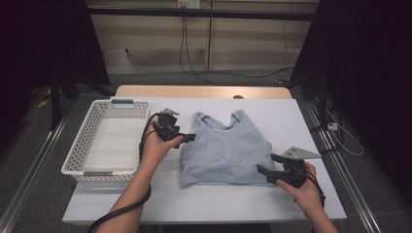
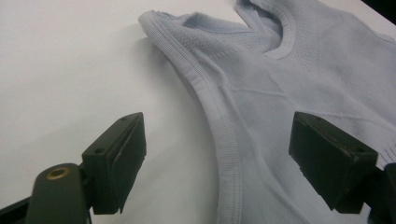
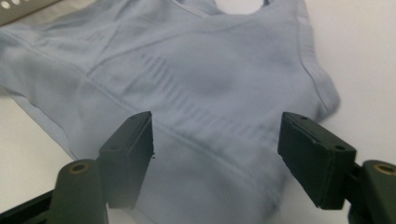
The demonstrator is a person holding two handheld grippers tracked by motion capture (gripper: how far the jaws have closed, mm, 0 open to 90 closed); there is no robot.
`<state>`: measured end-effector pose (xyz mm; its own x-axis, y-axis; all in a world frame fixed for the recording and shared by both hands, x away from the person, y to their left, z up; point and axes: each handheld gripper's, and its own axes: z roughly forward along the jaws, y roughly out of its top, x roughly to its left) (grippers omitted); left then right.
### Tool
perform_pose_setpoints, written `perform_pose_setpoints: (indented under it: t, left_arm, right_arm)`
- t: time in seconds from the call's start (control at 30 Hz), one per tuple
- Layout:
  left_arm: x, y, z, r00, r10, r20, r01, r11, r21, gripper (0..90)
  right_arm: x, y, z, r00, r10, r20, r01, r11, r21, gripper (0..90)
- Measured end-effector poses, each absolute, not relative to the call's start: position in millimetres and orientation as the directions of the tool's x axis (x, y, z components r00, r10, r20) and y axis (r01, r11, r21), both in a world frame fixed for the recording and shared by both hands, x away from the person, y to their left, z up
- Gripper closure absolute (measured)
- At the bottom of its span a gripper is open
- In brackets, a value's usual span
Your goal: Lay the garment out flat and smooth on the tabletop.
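A light blue sleeveless top (image 1: 228, 150) lies flat on the white table (image 1: 218, 204), neck toward the far side. My left gripper (image 1: 190, 137) sits at the top's left side by the armhole, jaws open. In the left gripper view the ribbed armhole edge of the top (image 2: 224, 140) runs between the open jaws of the left gripper (image 2: 217, 140), untouched. My right gripper (image 1: 266, 162) is at the top's near right corner by the hem, jaws open. In the right gripper view the top (image 3: 187, 70) spreads out beyond the open right gripper (image 3: 215, 135), with cloth under the gap.
A white slotted basket (image 1: 77, 150) stands on the left end of the table, close to my left hand. Bare white tabletop lies in front of the top and to its right. Dark stands and cables flank the table.
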<state>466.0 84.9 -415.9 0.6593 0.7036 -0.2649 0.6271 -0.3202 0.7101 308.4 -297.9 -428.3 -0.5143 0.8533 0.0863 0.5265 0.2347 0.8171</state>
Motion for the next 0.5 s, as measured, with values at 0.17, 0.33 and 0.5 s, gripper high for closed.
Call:
perform_pose_setpoints:
  t: [0.17,0.33,0.5]
  left_arm:
    - [471,88,-414,0.651,0.711,-0.265,0.632,-0.314,0.709,18.4]
    - [484,82,-410,0.654,0.71,-0.262,0.626,-0.313,0.715,21.8]
    - [495,70,-405,0.668,0.703,-0.246,0.6,-0.312,0.737,29.0]
  right_arm:
    - [315,-287,-426,-0.532,0.842,0.09,0.521,0.242,0.819,23.7]
    - [312,-287,-431,-0.534,0.84,0.093,0.524,0.242,0.817,23.5]
    - [311,-291,-428,-0.528,0.844,0.092,0.512,0.23,0.828,23.5]
